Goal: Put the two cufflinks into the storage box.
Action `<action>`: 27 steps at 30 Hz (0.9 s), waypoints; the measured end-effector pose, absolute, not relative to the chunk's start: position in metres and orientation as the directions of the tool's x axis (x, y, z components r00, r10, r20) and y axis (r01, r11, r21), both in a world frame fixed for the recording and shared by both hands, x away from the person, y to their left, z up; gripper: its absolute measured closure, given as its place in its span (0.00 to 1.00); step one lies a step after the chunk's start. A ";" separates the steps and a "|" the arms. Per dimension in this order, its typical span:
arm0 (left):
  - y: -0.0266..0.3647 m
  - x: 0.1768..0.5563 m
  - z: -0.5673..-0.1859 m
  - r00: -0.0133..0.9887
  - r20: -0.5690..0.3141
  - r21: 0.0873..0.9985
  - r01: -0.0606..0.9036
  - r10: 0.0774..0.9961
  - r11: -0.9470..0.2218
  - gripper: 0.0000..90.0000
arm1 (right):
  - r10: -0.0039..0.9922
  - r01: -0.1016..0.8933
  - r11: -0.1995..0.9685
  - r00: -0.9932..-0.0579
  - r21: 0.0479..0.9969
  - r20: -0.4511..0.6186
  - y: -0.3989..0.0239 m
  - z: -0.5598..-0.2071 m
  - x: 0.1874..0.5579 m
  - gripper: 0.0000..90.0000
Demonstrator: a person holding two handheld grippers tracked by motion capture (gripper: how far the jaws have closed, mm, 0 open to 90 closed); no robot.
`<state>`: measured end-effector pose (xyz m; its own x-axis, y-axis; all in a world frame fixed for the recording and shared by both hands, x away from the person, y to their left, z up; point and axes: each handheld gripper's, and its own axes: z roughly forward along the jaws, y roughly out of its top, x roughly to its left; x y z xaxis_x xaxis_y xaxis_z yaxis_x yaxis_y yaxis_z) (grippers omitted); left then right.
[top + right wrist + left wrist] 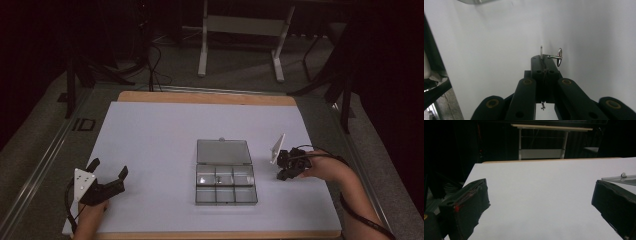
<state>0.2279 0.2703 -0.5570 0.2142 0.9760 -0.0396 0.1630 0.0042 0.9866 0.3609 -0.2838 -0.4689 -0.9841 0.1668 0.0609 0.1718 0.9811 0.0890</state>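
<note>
Screw [554,56], small, silvery, thin shank, flat round head, clenched between right gripper [543,59] jaws, left gripper [107,174] released.

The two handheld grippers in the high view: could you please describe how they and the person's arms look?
Both are black linkage tools. The left black handheld gripper has padded black tongs, one with a red mark, and a grey three-cornered plate with small dark dots on top. The right black handheld gripper carries a similar pale plate. A black cable trails from each along the forearm. The forearms are bare, with no sleeves.

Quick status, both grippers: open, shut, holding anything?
Left gripper: open, nothing between the jaws.
Right gripper: shut on small metal pins.
</note>
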 end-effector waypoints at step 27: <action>0.271 0.228 -0.557 0.215 -0.041 0.987 0.162 0.976 0.006 0.02 | -0.006 0.006 0.980 -0.998 0.201 0.058 -0.228 -0.448 0.351 0.99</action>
